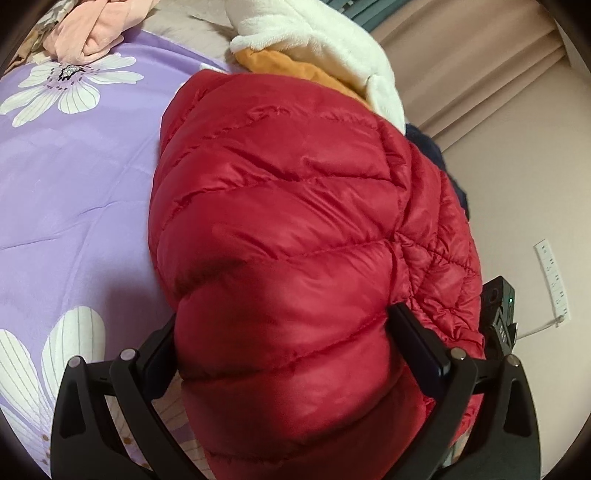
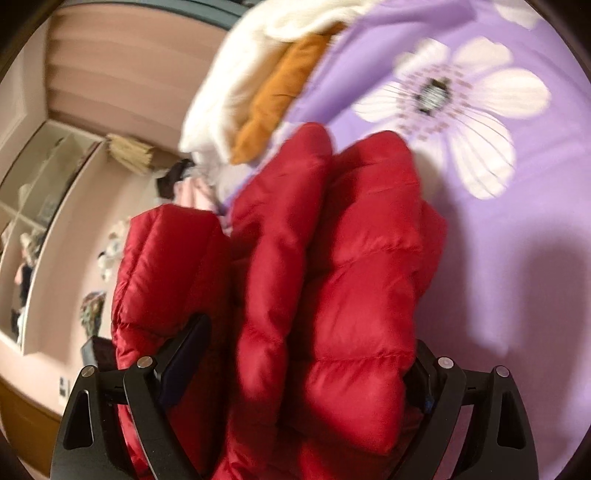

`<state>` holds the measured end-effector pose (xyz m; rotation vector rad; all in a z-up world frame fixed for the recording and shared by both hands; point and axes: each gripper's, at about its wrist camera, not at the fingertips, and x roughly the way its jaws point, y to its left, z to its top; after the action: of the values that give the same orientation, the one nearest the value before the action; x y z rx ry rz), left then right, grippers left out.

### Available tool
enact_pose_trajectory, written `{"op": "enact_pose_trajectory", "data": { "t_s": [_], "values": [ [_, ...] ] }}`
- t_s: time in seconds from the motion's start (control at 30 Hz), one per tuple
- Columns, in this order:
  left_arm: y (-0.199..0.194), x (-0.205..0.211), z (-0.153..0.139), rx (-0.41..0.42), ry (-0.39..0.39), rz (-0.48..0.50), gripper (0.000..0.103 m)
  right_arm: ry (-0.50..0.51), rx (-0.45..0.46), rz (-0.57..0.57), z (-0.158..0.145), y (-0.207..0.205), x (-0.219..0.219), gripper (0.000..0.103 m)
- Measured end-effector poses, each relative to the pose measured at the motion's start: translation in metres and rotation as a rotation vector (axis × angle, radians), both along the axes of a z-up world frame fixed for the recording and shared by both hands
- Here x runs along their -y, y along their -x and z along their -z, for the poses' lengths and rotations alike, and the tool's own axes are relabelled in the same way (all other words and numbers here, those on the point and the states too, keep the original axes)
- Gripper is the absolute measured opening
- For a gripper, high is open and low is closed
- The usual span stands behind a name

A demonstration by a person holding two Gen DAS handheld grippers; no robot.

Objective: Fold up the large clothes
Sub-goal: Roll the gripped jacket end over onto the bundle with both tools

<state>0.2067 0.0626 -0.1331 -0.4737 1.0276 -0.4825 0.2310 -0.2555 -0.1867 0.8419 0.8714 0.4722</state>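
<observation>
1. Left gripper (image 1: 284, 332): its 2 black fingers (image 1: 417, 343) stand wide apart, 1 on each side of a thick padded bulge of the red quilted jacket (image 1: 288, 206), pressing into it and clamped on it.
2. Right gripper (image 2: 306, 354): its fingers (image 2: 184, 354) likewise sit on either side of bunched red folds of the same jacket (image 2: 332, 258) and are clamped on them. This view is blurred.
3. Position of the jacket: it fills the centre of both views, gathered in thick rolls between the fingers, over the purple bedsheet (image 1: 74, 192) with large white flower prints.
4. Beyond the jacket, left wrist view: a white fleece garment (image 1: 325, 44) lies over an orange garment (image 1: 295, 70); the orange one touches the jacket's far edge. A dark navy item (image 1: 436, 155) shows at the jacket's right edge, mostly hidden.
5. Far corner of the bed: a pink garment (image 1: 92, 33) lies crumpled, well apart from the jacket.
6. Off the bed: a beige curtain (image 1: 480, 48) and a white power strip (image 1: 554, 280) on the floor.
7. Obstruction: the jacket hides most of the space between the fingers in both views.
</observation>
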Motion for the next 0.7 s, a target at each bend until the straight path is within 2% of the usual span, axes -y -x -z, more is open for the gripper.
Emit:
{"op": "enact_pose_trajectory", "data": {
  "t_s": [0.13, 0.23, 0.33, 0.43, 0.47, 0.53, 0.6, 0.67, 0.7],
  "values": [
    [0.000, -0.003, 0.006, -0.021, -0.017, -0.011, 0.103, 0.012, -0.044, 0.027, 0.005, 0.014, 0.012, 0.092],
    [-0.008, -0.003, 0.008, -0.028, -0.024, -0.017, 0.103, 0.066, -0.025, 0.053, -0.005, 0.024, 0.017, 0.092],
    [-0.014, -0.001, 0.008, -0.031, -0.042, -0.018, 0.103, 0.213, 0.047, 0.126, -0.034, 0.042, 0.021, 0.092],
    [-0.017, 0.004, 0.005, -0.028, -0.069, -0.015, 0.103, 0.372, 0.182, 0.152, -0.072, 0.060, 0.010, 0.092],
    [-0.020, 0.007, 0.004, -0.026, -0.079, -0.014, 0.103, 0.412, 0.249, 0.121, -0.087, 0.067, 0.002, 0.092],
    [-0.019, 0.009, 0.003, -0.021, -0.095, -0.010, 0.103, 0.458, 0.319, 0.053, -0.103, 0.070, -0.017, 0.092],
    [-0.017, 0.011, 0.002, -0.017, -0.110, -0.008, 0.103, 0.524, 0.383, -0.037, -0.116, 0.075, -0.040, 0.085],
    [-0.016, 0.012, 0.002, -0.015, -0.118, -0.007, 0.103, 0.565, 0.398, -0.100, -0.119, 0.070, -0.059, 0.071],
    [-0.018, 0.012, 0.002, -0.015, -0.122, -0.007, 0.103, 0.590, 0.402, -0.119, -0.119, 0.068, -0.067, 0.070]
  ]
}}
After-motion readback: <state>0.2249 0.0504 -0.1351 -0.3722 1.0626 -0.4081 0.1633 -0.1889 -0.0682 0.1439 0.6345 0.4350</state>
